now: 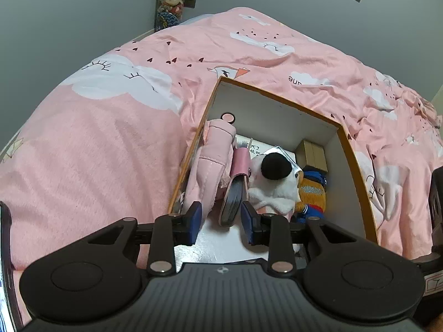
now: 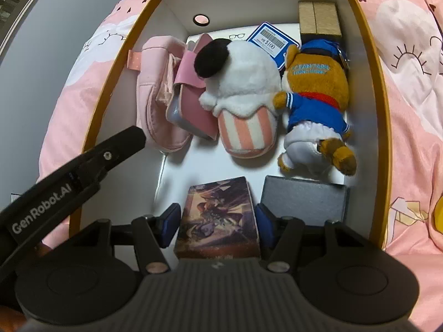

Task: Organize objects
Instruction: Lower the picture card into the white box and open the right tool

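orange-rimmed white cardboard box (image 2: 368, 55): right gripper (image 2: 218, 218) clamps an illustrated card box (image 2: 218, 215) at its near end, seen only in right view; left gripper (image 1: 221, 221) open, empty, above pink wallet (image 1: 235, 182).

Two wrist cameras, both aimed into the same open box on the bed

The left wrist view sits just behind the left tongs (image 1: 221, 222), low at the near end of the box (image 1: 279, 123), facing along it toward the far wall, with the bed (image 1: 83, 152) rising beyond; the right wrist view sits behind the right tongs (image 2: 217, 222), higher and tipped steeply down, close over the box floor. Both share the box interior: the pink pouch (image 1: 210, 160), the white plush (image 2: 243, 83) and the bear plush (image 2: 315, 91)
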The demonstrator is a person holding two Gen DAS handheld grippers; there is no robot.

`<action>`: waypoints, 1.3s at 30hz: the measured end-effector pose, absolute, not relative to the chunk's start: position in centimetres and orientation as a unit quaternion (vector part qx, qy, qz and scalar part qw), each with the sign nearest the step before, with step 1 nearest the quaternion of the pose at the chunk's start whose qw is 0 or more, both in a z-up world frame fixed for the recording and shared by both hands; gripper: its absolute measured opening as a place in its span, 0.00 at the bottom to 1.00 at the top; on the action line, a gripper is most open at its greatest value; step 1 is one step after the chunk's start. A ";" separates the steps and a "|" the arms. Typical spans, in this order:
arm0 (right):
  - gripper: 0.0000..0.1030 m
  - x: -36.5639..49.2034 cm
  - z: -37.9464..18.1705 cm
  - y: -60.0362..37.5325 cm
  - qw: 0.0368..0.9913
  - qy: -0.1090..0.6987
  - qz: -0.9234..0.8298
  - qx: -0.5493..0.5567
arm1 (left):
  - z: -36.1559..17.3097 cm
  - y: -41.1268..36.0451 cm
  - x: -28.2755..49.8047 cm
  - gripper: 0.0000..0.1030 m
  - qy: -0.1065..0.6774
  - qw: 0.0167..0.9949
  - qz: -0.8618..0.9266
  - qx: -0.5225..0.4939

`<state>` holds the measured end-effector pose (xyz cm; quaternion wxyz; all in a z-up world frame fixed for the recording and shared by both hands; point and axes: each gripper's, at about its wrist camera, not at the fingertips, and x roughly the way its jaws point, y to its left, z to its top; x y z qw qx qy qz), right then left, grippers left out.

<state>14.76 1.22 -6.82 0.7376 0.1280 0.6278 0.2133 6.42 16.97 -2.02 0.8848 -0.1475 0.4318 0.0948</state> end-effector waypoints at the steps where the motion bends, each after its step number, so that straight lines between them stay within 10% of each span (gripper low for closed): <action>1: 0.54 14.8 -6.8 1.2 0.738 0.627 0.213 0.129 | -2.1 17.0 6.5 0.36 0.433 0.884 0.094 -0.147; 12: 0.34 14.8 -4.2 -1.1 0.773 0.582 0.214 0.132 | -2.3 16.3 6.8 0.36 0.467 0.871 0.074 -0.133; 23: 0.36 13.2 0.3 -4.9 0.883 0.433 0.181 0.032 | -4.4 12.2 9.4 0.37 0.542 0.837 0.048 -0.061; 39: 0.36 13.4 -0.8 -10.6 0.889 0.421 0.160 0.083 | -8.6 14.5 11.0 0.53 0.637 0.748 0.079 -0.167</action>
